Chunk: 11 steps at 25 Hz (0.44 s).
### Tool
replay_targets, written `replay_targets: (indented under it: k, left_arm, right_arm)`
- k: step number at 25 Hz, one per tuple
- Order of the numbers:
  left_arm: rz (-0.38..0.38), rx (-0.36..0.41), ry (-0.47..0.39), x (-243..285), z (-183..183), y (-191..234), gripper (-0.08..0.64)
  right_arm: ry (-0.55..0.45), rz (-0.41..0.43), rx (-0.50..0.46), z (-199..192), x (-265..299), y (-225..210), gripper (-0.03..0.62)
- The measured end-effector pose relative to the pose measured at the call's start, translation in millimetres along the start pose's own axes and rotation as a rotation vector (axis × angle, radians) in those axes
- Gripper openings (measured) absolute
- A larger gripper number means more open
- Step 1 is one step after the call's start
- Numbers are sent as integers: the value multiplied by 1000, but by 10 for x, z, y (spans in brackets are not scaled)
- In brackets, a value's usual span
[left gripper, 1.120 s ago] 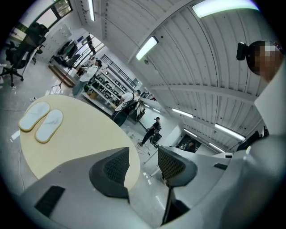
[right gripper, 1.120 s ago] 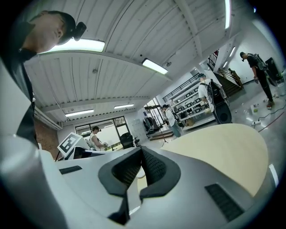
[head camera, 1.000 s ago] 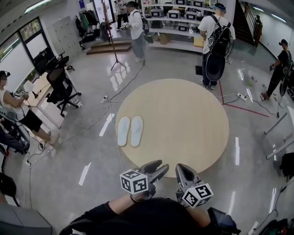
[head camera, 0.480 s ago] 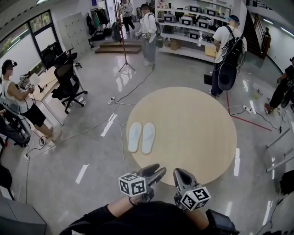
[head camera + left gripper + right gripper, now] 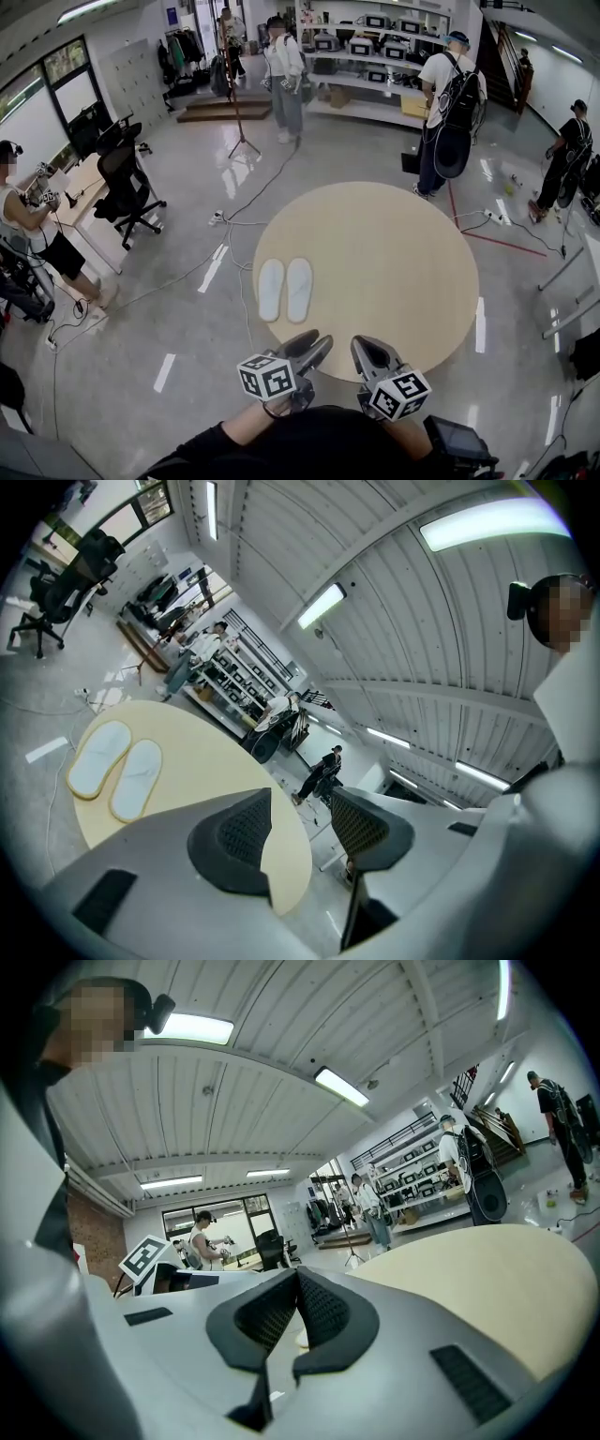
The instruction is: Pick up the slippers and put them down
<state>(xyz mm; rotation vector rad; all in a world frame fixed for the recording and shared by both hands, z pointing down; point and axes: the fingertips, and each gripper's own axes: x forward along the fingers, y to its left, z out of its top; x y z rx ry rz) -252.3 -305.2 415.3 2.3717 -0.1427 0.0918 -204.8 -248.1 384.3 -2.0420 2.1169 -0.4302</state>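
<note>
The fingers of our left gripper (image 5: pixel 302 822) stand apart with nothing between them; those of our right gripper (image 5: pixel 297 1288) are pressed together, empty. We hold both side by side at the near edge of the round beige table (image 5: pixel 394 253). Well apart from them, the slippers (image 5: pixel 285 290) lie on the table's left part: a flat, pale pair with cream rims, side by side and just touching.
</note>
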Motion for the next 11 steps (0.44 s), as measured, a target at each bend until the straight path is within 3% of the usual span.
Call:
replay_targets:
  k: [11]
  left_arm:
    - [-17,9,37,113,-139,220,215]
  right_arm:
    - [-8,-31,12,-229,80,-133,14]
